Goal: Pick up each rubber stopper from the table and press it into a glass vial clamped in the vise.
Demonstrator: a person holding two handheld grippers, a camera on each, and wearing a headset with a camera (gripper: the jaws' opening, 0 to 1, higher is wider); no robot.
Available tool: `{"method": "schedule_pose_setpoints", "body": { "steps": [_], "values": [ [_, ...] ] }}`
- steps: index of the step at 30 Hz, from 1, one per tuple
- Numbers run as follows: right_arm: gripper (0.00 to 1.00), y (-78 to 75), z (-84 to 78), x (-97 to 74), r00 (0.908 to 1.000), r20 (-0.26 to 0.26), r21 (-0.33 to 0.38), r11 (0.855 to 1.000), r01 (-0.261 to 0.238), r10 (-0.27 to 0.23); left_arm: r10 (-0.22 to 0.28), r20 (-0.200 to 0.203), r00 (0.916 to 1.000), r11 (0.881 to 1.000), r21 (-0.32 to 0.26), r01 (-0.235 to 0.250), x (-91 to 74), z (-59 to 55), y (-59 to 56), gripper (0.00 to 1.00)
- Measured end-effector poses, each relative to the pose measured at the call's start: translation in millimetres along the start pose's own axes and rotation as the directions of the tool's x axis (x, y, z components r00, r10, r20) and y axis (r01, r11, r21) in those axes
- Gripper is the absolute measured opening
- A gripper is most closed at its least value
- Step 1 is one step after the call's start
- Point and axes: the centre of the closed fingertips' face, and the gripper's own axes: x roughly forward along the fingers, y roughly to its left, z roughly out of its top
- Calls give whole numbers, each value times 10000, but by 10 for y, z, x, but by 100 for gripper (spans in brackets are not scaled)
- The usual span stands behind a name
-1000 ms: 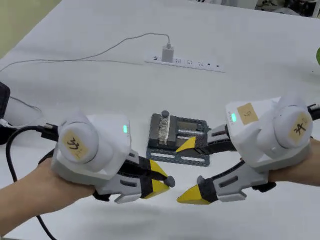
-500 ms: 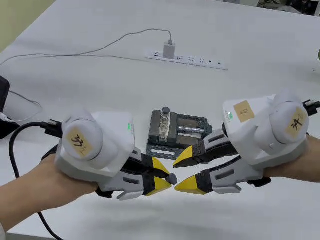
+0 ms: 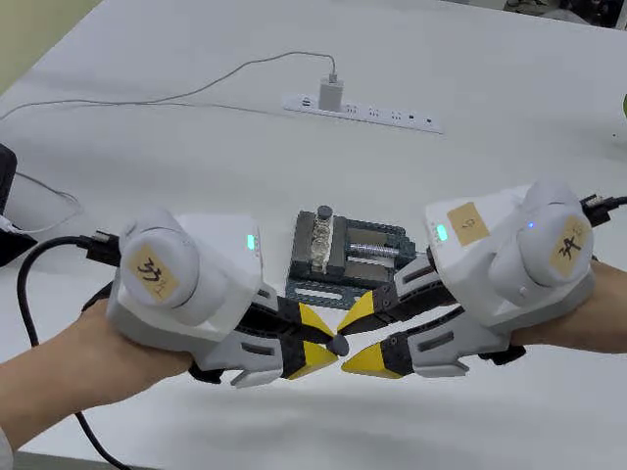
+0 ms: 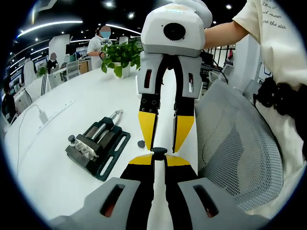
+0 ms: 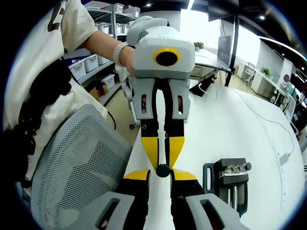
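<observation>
Small dark rubber stopper (image 3: pixel 338 345), likely light and squashy, pinched in my left gripper (image 3: pixel 328 346), graspable sides between my right gripper (image 3: pixel 355 341)'s spread jaws.

The vise (image 3: pixel 343 257) sits on the surface (image 3: pixel 196 147), vials (image 3: pixel 318 245) in its jaws, power strip (image 3: pixel 362 113) behind it. Before the vise, the left hand-held gripper (image 3: pixel 328 343) and right hand-held gripper (image 3: pixel 355 343) meet tip to tip, a stopper (image 3: pixel 339 345) between them.
</observation>
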Motion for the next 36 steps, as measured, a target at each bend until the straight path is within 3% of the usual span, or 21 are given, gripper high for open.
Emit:
{"method": "schedule_pose_setpoints", "body": {
  "steps": [17, 27, 36],
  "values": [
    [8, -48, 3, -9, 9996, -247, -223, 9997, 92, -97, -75, 14, 10000, 9997, -218, 75, 12, 12, 9, 3],
    [7, -68, -12, 5, 9991, -425, 137, 9999, -21, 27, 40, -361, 9993, 9983, 579, -19, 29, -7, 15, 3],
    [6, -104, -7, 0, 9989, -467, 390, 9992, -12, 30, 210, 140, 9997, 9996, -174, -207, 15, -5, 63, 4]
  ]
}}
